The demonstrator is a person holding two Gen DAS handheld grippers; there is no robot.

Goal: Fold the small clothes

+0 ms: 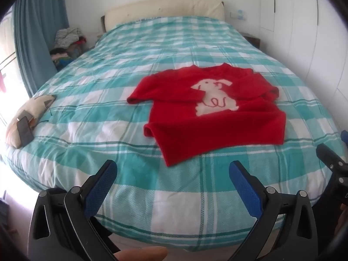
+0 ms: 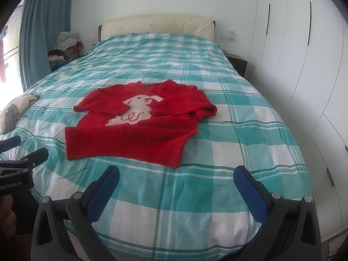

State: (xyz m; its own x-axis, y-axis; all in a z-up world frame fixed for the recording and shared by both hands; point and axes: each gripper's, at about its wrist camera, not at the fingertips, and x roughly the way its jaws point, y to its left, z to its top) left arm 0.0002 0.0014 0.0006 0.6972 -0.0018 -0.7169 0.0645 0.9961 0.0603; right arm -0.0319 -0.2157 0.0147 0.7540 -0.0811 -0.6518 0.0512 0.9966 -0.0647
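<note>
The left gripper (image 1: 173, 174) stands wide apart with nothing between its blue pads (image 1: 101, 187), tilted down over the near edge of the bed (image 1: 195, 213); the right gripper (image 2: 177, 179) is just as wide and equally empty, angled down at the same checked cover. Only the left wrist view shows a fingertip (image 1: 141, 253) of the person at the bottom edge, under the black frame of the tool. That view also catches the other tool at its right border, a black finger with a blue tip beside it, while the right wrist view shows the left tool at its left border, and there alone a white label reads "GenRobot.AI" (image 2: 10, 187). The red sweater (image 1: 208, 111) lies flat on the teal and white cover, well beyond both sets of tips, its white animal figure facing up and both sleeves folded across the chest; its ribbed hem (image 2: 171, 152) shows more plainly from the right side. A cream cushion (image 1: 28, 117) with a dark phone-like slab on it rests at the left edge of the bed. Farther off are the cream headboard (image 1: 165, 8), a blue curtain (image 1: 37, 32), a heap of clothes (image 2: 65, 43) beside the bed, and white wardrobe doors (image 2: 293, 54), whose dark handles the right view shows best.
</note>
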